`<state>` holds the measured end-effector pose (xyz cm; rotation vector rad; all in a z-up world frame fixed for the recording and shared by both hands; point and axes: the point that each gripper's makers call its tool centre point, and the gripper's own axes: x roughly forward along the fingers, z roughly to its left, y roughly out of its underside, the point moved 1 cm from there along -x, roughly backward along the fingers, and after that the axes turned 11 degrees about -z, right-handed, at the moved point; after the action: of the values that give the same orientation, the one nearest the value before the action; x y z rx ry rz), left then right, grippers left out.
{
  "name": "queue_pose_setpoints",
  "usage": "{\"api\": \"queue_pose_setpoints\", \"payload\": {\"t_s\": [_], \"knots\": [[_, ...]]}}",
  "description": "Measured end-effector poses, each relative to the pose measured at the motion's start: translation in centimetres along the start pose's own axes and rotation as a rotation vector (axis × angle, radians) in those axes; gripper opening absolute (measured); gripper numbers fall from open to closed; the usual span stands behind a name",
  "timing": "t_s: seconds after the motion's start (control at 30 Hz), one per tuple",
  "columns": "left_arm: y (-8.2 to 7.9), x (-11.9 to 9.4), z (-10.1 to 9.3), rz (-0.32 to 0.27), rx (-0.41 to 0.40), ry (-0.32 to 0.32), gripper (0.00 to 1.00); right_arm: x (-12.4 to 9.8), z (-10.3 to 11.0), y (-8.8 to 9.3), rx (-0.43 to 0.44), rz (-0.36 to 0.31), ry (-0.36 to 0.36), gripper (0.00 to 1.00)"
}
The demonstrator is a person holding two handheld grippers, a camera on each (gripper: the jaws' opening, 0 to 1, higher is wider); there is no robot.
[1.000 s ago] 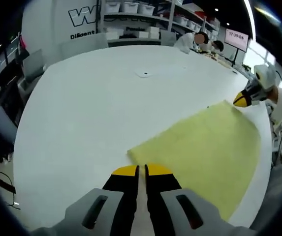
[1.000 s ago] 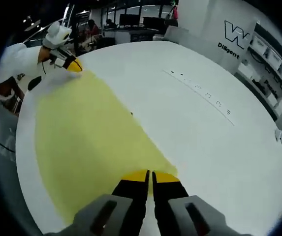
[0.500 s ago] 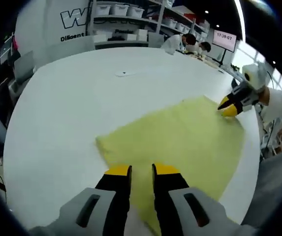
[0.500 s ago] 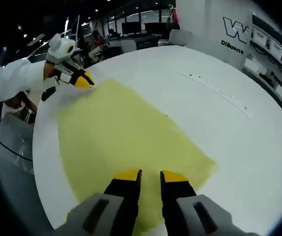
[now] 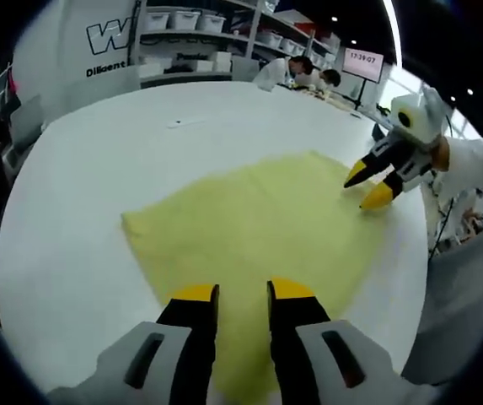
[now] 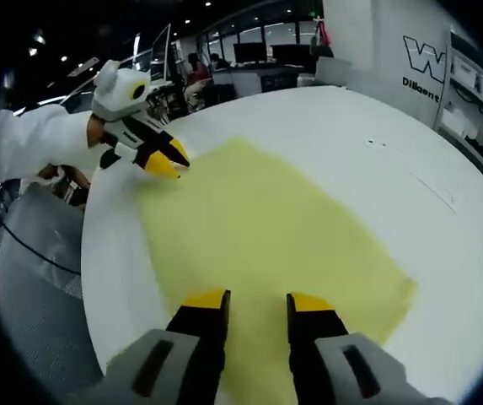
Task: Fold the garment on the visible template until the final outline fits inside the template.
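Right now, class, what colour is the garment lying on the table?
Pale yellow garment, plain, clearest in the right gripper view.

Pretty even, bright overhead light is thrown across the white table [image 5: 81,219], so it's nearly washed out, with barely any shadow cast. A long ceiling strip light [image 5: 390,34] is blown out in the left gripper view, and a window area behind it is overexposed too. Heavy fisheye bending is seen everywhere, with the table edge curved into an arc. The yellow garment [image 6: 258,236] is rendered fairly sharp in the middle, while the background shelves [image 5: 199,25] get soft and smeared. The background in the right gripper view is left noticeably dimmer.
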<state>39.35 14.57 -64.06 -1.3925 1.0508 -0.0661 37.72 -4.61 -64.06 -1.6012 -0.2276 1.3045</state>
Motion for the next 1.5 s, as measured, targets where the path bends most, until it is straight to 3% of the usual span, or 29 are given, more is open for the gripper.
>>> {"api": "queue_pose_setpoints", "payload": {"t_s": [0.33,0.57,0.63,1.5], "knots": [[1.1,-0.1,-1.9,0.001,0.058,0.026,0.36,0.3,1.1,0.6,-0.057,0.006,0.015,0.47],[3.2,-0.7,-1.8,0.049,0.152,-0.016,0.39,-0.2,0.7,2.4,-0.101,0.042,0.051,0.49],[3.2,-0.9,-1.9,0.037,0.163,-0.022,0.39,-0.4,0.6,2.8,-0.107,0.049,0.06,0.49],[4.8,-2.9,-1.0,0.055,0.121,-0.067,0.38,-4.7,-0.6,7.1,-0.002,0.028,0.107,0.5]]}}
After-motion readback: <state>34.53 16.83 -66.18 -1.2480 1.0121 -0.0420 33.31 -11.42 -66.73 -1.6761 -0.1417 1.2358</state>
